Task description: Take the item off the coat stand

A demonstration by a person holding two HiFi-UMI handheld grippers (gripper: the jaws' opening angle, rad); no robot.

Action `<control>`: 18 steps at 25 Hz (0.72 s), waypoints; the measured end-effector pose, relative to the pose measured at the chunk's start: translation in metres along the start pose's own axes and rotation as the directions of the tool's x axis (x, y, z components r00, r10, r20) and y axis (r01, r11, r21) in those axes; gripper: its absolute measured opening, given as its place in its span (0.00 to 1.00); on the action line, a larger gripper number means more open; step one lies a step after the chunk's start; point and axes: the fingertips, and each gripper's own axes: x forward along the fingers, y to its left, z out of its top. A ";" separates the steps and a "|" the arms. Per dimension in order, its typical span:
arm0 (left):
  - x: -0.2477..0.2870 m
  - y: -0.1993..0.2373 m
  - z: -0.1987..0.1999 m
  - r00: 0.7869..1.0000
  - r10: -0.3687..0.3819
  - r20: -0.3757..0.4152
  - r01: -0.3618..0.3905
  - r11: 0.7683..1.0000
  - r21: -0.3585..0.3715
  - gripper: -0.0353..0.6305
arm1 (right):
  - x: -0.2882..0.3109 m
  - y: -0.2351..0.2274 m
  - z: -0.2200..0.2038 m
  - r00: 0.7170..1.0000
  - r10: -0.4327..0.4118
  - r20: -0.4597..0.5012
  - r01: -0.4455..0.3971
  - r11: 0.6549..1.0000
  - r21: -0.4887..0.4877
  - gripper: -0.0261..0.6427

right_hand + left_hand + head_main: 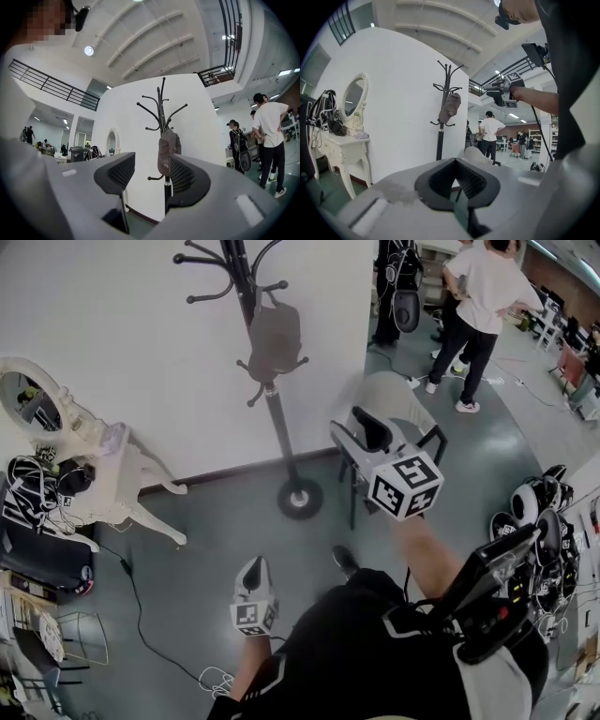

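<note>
A brown-grey cap hangs on a lower hook of the black coat stand, which stands against the white wall. My right gripper is raised toward the stand, still some way from it. It is open, with nothing between its pads. In the right gripper view the cap shows in the distance through the gap of that gripper. My left gripper hangs low near the person's leg, shut and empty. In the left gripper view the cap is far ahead of this gripper.
A white dressing table with an oval mirror stands left of the stand. A pale chair sits just right of the stand's round base. A person stands at the back right. Helmets lie at the right, a cable on the floor.
</note>
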 end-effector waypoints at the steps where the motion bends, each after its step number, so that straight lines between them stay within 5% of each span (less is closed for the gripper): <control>1: 0.003 0.003 0.001 1.000 0.005 0.001 -0.005 1.000 0.002 0.09 | 0.006 -0.002 0.000 1.000 0.001 0.003 -0.001 1.000 0.002 0.37; 18: 0.081 0.074 0.030 0.987 0.158 -0.003 -0.158 0.987 0.027 0.09 | 0.147 -0.068 0.012 0.999 0.028 0.032 -0.029 1.000 0.008 0.39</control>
